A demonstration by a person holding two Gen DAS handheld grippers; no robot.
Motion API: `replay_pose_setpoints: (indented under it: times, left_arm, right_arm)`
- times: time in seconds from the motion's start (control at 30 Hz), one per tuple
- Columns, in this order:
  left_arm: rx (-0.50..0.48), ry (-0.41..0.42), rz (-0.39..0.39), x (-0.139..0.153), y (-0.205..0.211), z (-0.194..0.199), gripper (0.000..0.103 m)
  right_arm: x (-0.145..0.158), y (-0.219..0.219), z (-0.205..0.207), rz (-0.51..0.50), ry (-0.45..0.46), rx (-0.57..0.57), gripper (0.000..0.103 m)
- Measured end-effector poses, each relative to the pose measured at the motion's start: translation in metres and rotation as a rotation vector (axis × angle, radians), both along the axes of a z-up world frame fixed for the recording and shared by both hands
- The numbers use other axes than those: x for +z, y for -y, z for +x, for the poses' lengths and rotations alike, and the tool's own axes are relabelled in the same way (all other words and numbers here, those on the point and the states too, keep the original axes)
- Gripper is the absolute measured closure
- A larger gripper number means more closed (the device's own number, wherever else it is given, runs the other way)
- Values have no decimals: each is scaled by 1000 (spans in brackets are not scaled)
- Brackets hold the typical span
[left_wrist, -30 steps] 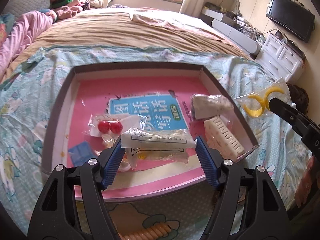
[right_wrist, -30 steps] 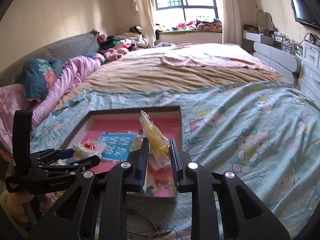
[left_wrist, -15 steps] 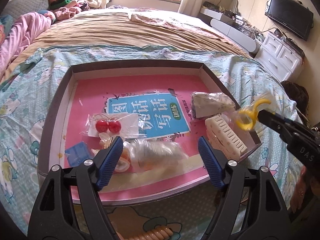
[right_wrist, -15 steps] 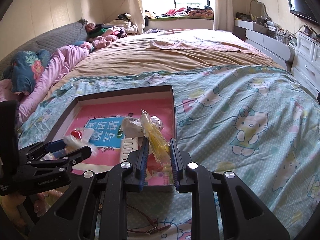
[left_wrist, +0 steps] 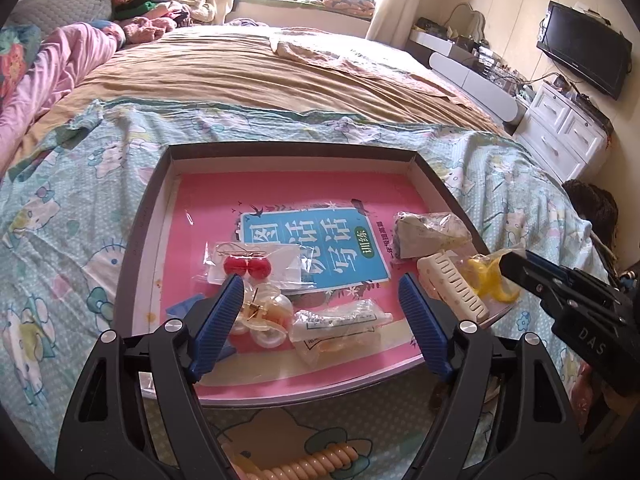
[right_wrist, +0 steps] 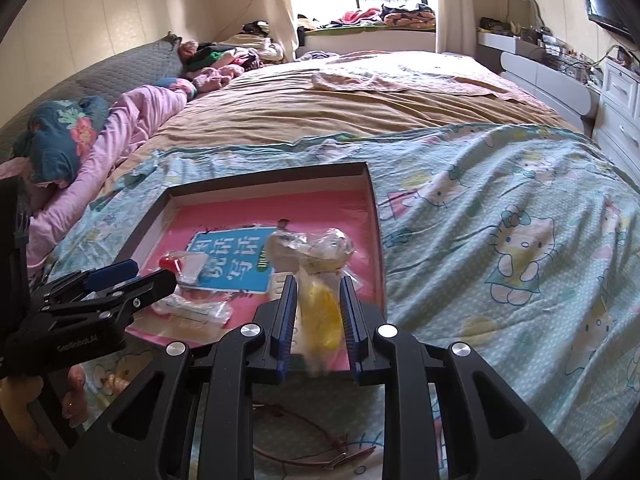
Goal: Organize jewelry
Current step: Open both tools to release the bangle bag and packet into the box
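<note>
Tray: shallow dark-rimmed cardboard tray (left_wrist: 148, 216) on the bed, pink-lined, stiff.
Yellow piece: small yellow plastic jewelry in a clear bag (right_wrist: 320, 312), near right of the tray; light, slippery; I'd grip the bag's middle.
My right gripper (right_wrist: 318, 316): jaws opening, bag between them.
My left gripper (left_wrist: 320, 312): wide open, empty, over the near bags.

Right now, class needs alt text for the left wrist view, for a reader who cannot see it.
An open left gripper hovers over a shallow box on a bed; inside lie bagged trinkets, red earrings and a white comb.
</note>
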State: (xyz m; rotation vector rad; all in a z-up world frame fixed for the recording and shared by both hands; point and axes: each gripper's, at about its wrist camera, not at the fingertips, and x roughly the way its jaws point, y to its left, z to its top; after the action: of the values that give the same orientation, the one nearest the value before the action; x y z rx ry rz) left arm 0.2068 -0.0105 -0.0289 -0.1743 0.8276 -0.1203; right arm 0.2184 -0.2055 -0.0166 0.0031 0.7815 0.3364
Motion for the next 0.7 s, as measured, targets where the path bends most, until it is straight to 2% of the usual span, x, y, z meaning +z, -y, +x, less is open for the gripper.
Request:
replay_pose_setpoints:
  times: [0.07,0.2,0.33,0.5,0.63,0.7]
  left_arm:
    - [5,4,2,2,-1,-2,31]
    - [10,8,-2,5,-4,-4,31]
    - [12,7,-3,7,-5,-7,31]
    - [13,7,-5,9,-6,-8,31]
    - [16,11,-3,12,-7,-11,25]
    - [18,13,-1,15,-7,-14,22]
  right_arm:
    - [1,1,-1,8,-2,1,71]
    - [4,3,-4,22,1,7,66]
    - [10,7,-8,45,14,0,45]
    - [18,13,-13,70,31,-9,36]
    - [25,19,-17,90,47,-15,24]
    - [29,22,-20,100,55,-11,23]
